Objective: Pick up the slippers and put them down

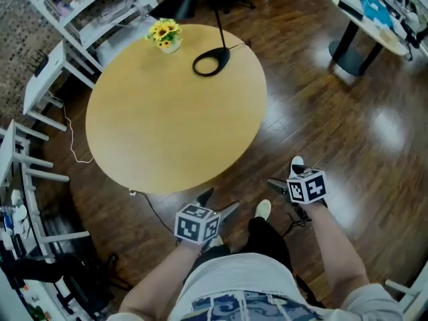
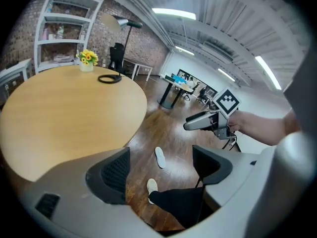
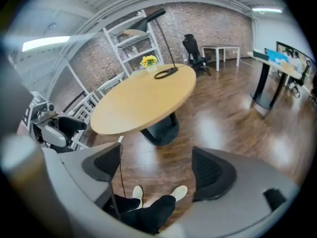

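One loose white slipper point(image 1: 297, 164) lies on the wooden floor just beyond my right gripper point(image 1: 282, 182); the left gripper view shows this slipper point(image 2: 160, 157) lying lengthwise between the jaws' line of sight. White footwear point(image 1: 263, 209) is on the person's feet below black trouser legs point(image 3: 148, 214). My left gripper point(image 1: 217, 202) hangs by the table edge, open and empty. The right gripper point(image 2: 198, 123) is held in the air, also open and empty. Neither gripper touches a slipper.
A round wooden table point(image 1: 154, 126) carries a yellow flower pot point(image 1: 164, 35) and a black lamp base point(image 1: 210, 62). White shelving point(image 1: 40, 85) stands at the left. A second table point(image 1: 364, 25) is at the far right. A cable point(image 1: 157, 212) runs under the table.
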`<state>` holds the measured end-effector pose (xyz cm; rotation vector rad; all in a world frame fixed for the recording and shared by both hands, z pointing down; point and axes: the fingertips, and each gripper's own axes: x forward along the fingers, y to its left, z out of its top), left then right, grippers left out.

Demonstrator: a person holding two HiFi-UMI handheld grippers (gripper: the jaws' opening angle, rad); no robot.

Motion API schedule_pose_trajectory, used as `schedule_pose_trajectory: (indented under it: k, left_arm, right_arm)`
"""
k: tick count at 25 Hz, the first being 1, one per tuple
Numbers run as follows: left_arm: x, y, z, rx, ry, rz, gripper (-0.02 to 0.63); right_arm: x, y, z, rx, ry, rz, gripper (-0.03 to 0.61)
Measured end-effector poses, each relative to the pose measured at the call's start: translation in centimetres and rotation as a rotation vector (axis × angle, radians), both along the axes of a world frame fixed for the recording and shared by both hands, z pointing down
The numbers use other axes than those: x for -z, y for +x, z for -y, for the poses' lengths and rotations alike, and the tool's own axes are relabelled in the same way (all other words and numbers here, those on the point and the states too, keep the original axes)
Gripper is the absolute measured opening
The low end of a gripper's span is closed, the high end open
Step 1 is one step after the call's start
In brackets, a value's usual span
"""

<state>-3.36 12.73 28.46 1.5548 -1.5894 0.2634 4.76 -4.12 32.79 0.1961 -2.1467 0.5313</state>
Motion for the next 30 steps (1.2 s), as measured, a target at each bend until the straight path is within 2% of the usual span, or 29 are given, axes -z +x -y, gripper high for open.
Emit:
schedule_pose_trajectory:
  k: [4, 6, 10, 14, 19, 25, 30]
  left_arm:
    - [3.8, -2.9, -8.9, 0.074, 0.048, 0.028, 0.398]
    - [5.1, -4.5, -13.7, 0.13, 0.055, 0.045, 0.398]
    - [7.1, -7.3, -21.8, 0.251, 0.092, 0.057, 0.397]
    - [7.4, -8.1, -27.9, 0.312, 0.131, 0.055, 0.398]
    - [6.8, -7.6, -31.1, 0.294, 0.129, 0.046, 0.398]
    - [6.9, -8.3, -33.6, 0.286, 0.125, 0.069, 0.397]
    - [7.6, -8.2, -34.1, 0.281, 0.129, 0.07, 0.398]
  right_arm:
    - [5.2, -2.7, -8.7, 0.15, 0.079, 0.003, 0.465]
    - [7.0, -3.7, -12.9, 0.196, 0.087, 0.014, 0.463]
    - [9.3, -5.0, -20.1, 0.258, 0.103, 0.026, 0.463]
    - [10.0, -5.2, -25.0, 0.265, 0.127, 0.031, 0.463]
    - [11.2, -4.4, -27.4, 0.248, 0.153, 0.04, 0.462]
    - [11.7, -4.5, -29.5, 0.25, 0.186, 0.049, 0.46]
    - [12.9, -4.7, -29.3, 0.228, 0.228, 0.069, 0.457]
